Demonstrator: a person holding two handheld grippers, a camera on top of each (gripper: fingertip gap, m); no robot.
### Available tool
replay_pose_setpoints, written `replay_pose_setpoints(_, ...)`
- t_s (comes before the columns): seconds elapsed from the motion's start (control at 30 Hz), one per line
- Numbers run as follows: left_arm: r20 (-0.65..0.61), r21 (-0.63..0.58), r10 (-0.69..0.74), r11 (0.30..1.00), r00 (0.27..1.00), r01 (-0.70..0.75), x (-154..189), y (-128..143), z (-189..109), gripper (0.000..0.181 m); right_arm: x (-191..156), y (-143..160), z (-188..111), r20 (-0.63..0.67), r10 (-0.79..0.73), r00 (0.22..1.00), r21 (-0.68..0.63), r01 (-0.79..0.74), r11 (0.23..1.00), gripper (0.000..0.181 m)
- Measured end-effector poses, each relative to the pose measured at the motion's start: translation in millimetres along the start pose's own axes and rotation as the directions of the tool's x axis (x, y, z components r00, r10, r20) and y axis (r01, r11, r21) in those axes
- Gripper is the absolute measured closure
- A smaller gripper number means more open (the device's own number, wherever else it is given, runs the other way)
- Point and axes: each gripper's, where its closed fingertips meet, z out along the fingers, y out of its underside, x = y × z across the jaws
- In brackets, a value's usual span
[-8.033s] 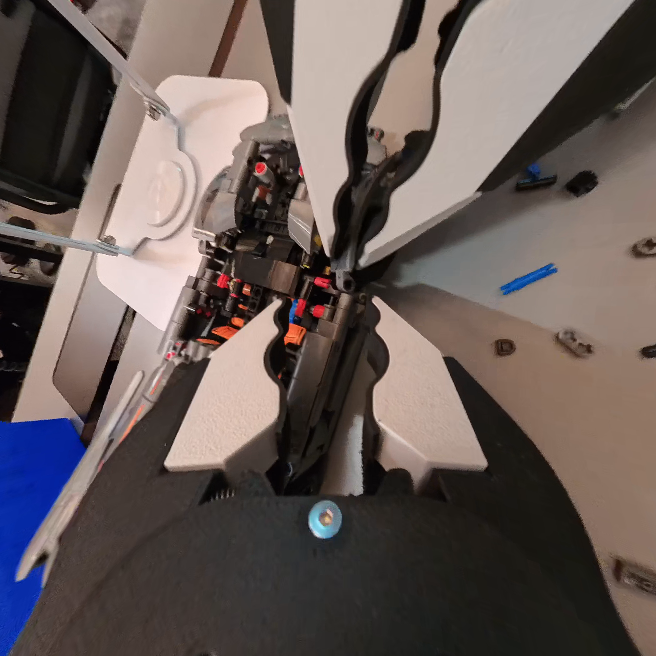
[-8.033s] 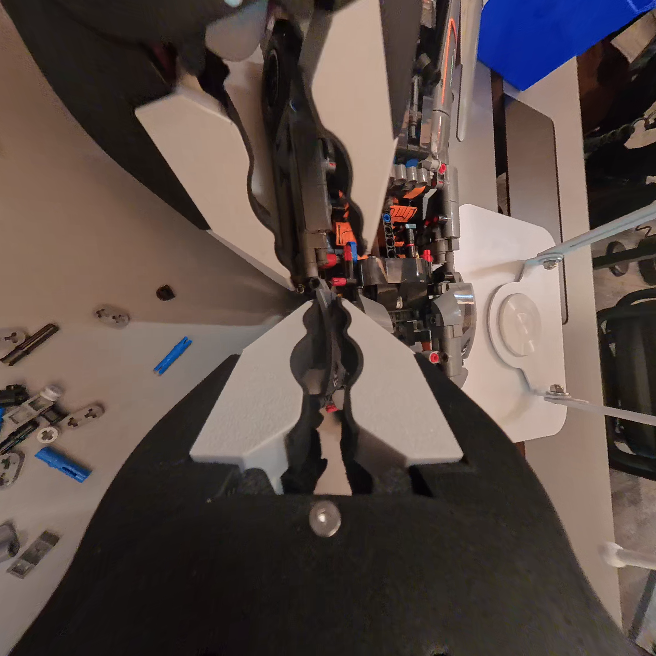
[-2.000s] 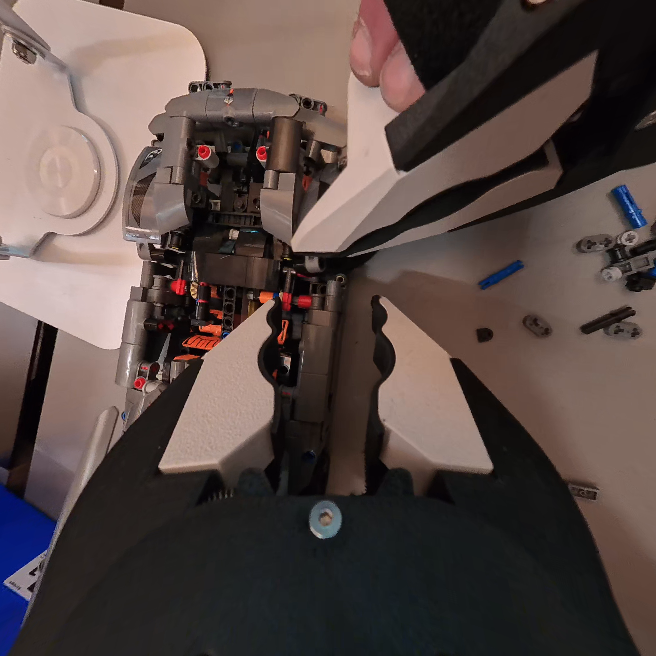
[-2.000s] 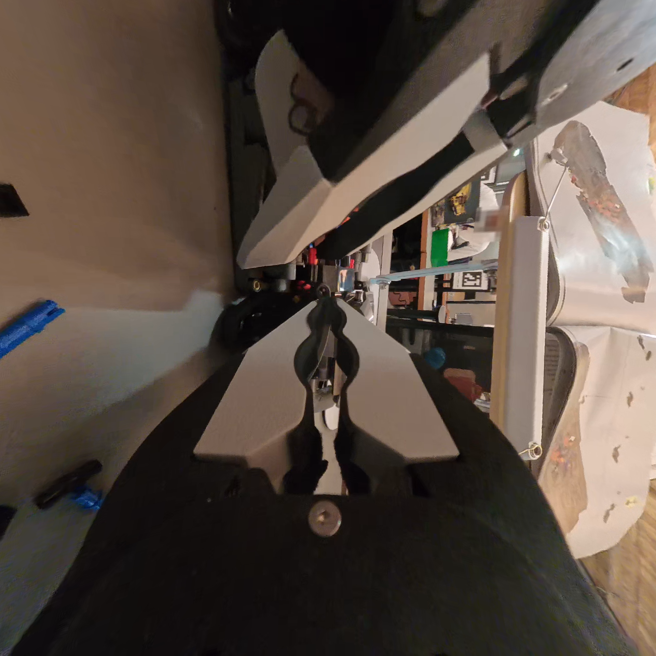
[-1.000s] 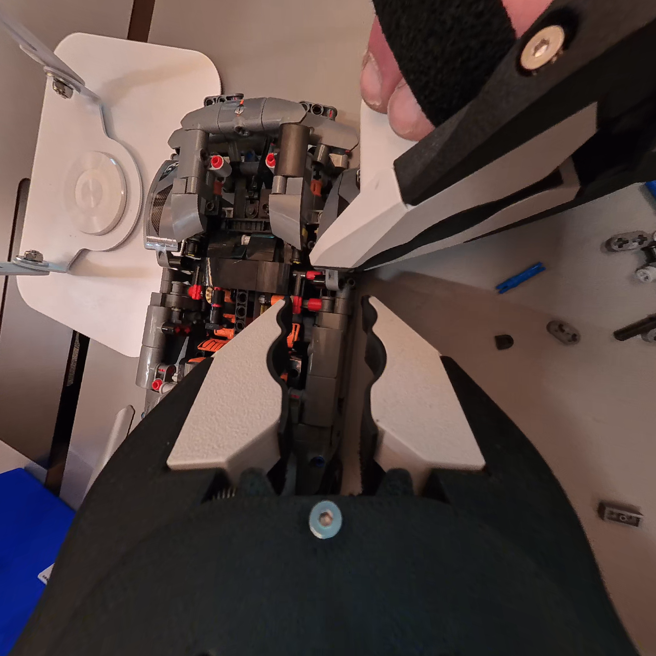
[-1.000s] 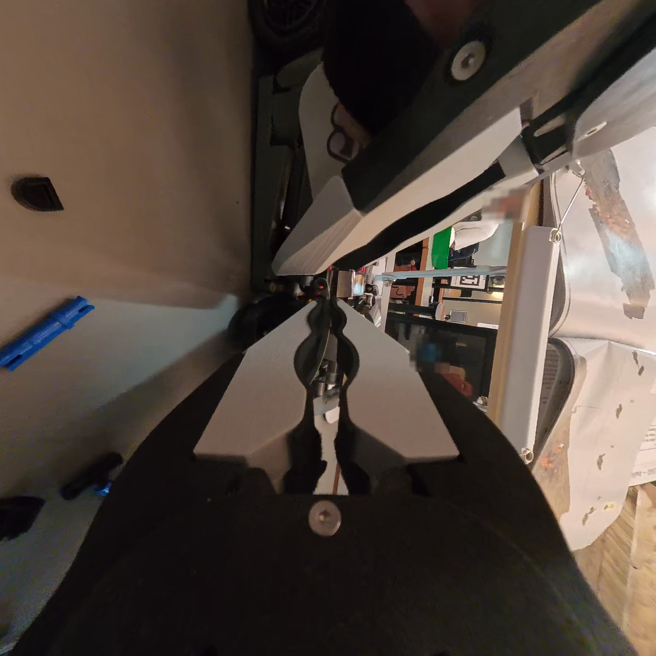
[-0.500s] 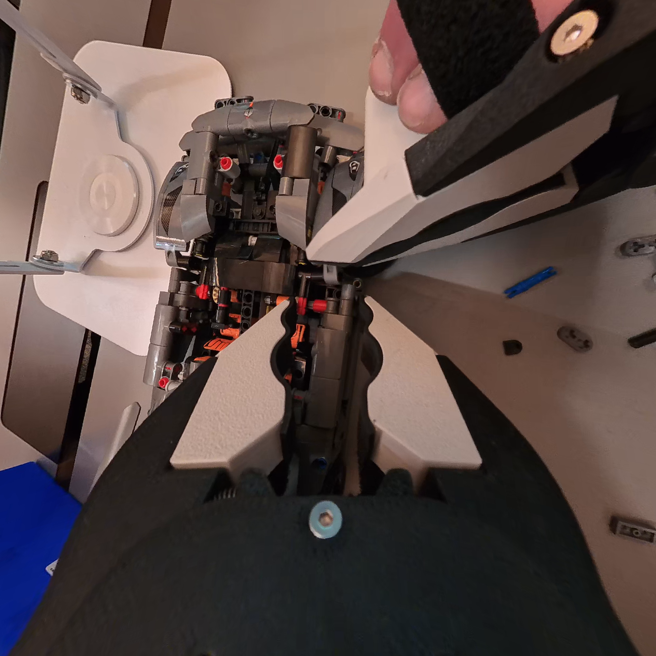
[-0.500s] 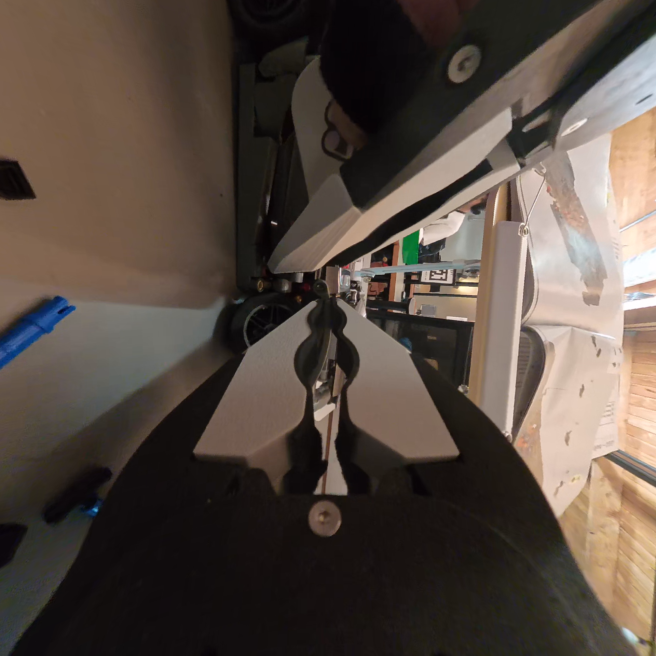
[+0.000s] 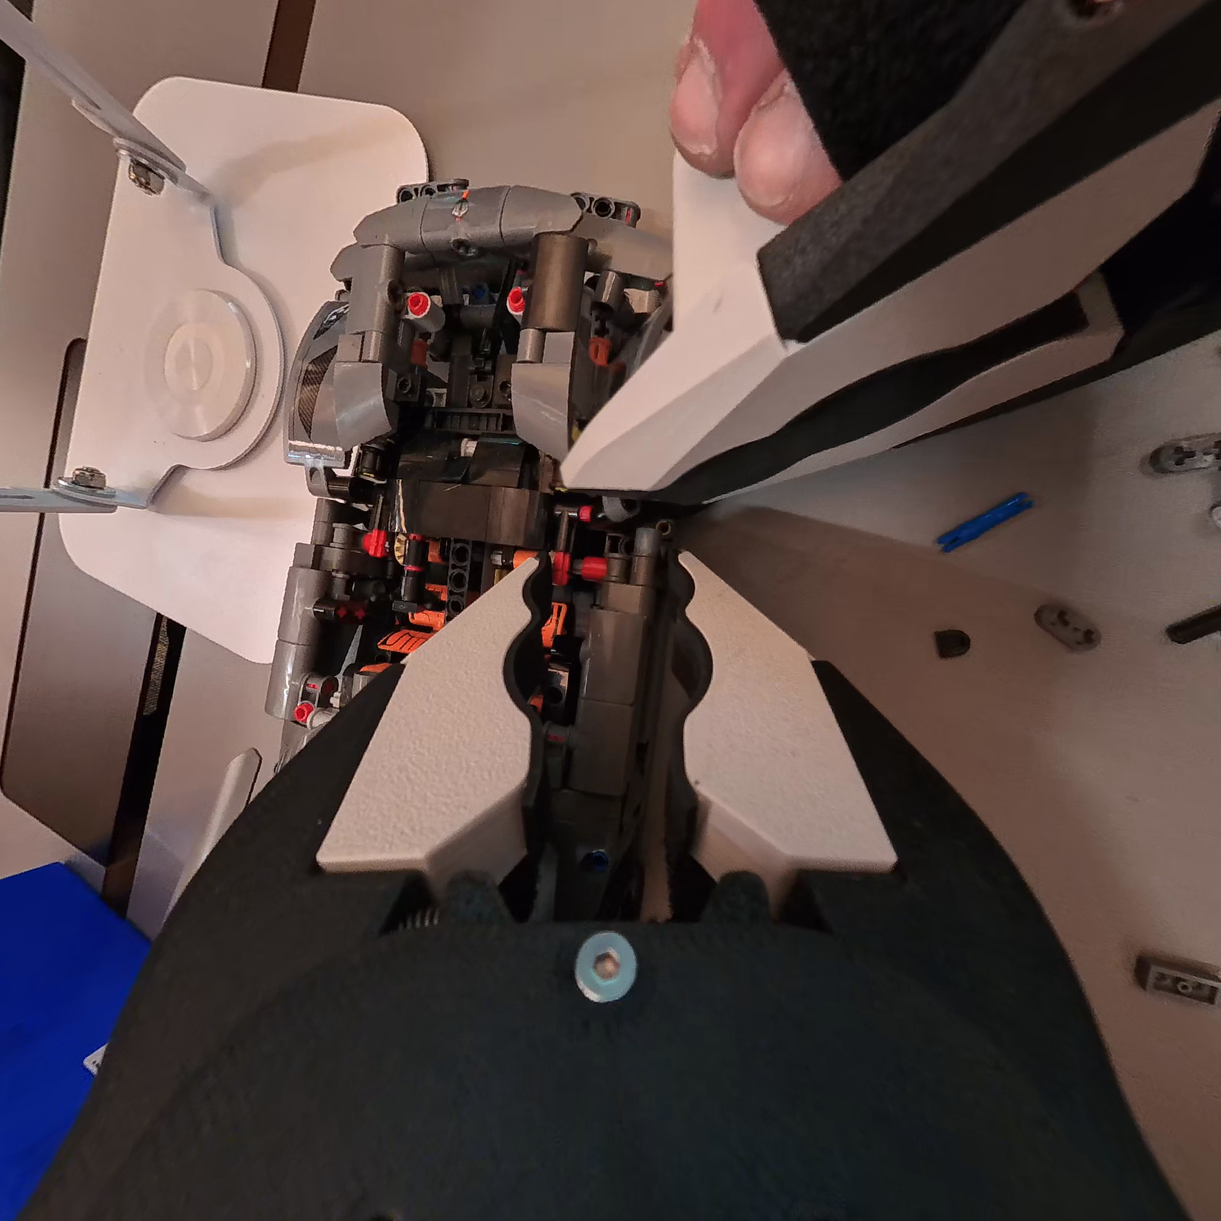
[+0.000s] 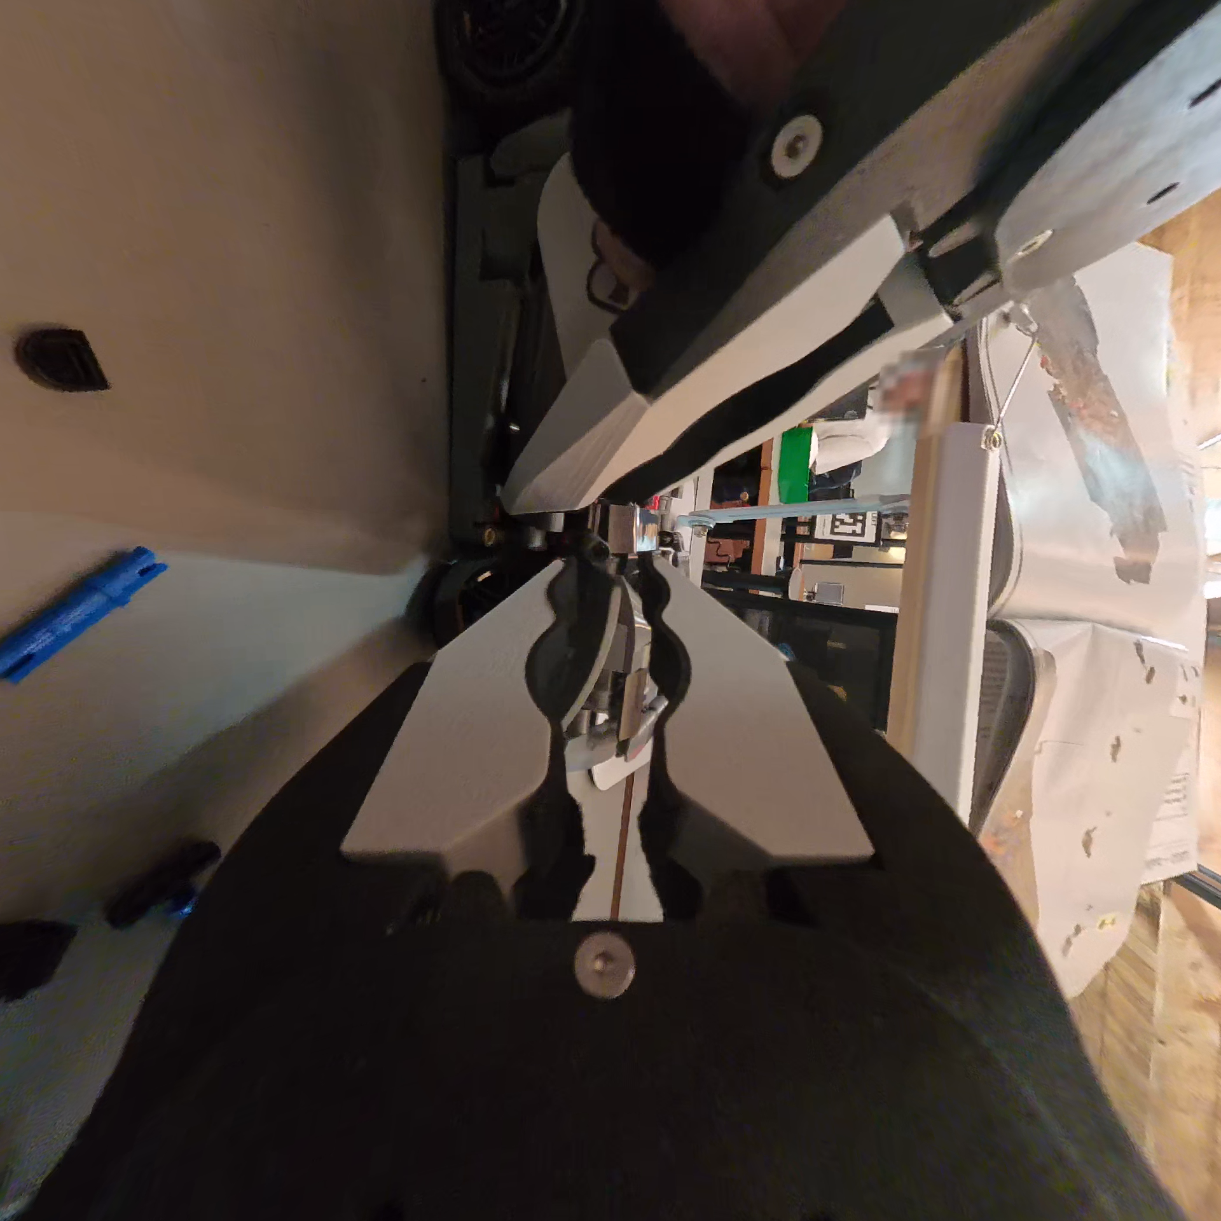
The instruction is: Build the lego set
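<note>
Warm, fairly dim indoor light falls on the table (image 9: 991,727), and a broad soft shadow spreads over it right of the lego car (image 9: 462,409), which is sharp in the left wrist view. The right wrist view is darker and motion-smeared, its blue pin (image 10: 79,611) blurred. Both views bulge, wide-angle, toward the edges.

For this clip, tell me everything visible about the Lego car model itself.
The Lego car model is a half-built Technic-style body in grey and black plastic, with red pins and orange parts showing in its open middle. It lies on the pale table, one end over a white plate. The left gripper has its jaws closed on a dark grey side section; the right gripper meets the same side. A spoked wheel shows in the right wrist view.
</note>
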Motion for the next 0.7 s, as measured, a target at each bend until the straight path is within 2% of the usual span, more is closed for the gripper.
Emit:
replay_pose_setpoints(0.23,0.002,0.000,0.001,1.000,1.000,-0.001,-0.2,0.1,0.1,0.150,-3.0,0.4,1.7,0.021,0.010,1.000,-0.008,-0.009,1.000,0.172)
replay_pose_setpoints(0.7,0.005,0.002,0.006,1.000,1.000,-0.006,-0.7,-0.2,0.2,0.150,5.1,1.2,2.2,-0.094,-0.051,0.994,-0.057,0.046,0.997,0.177)
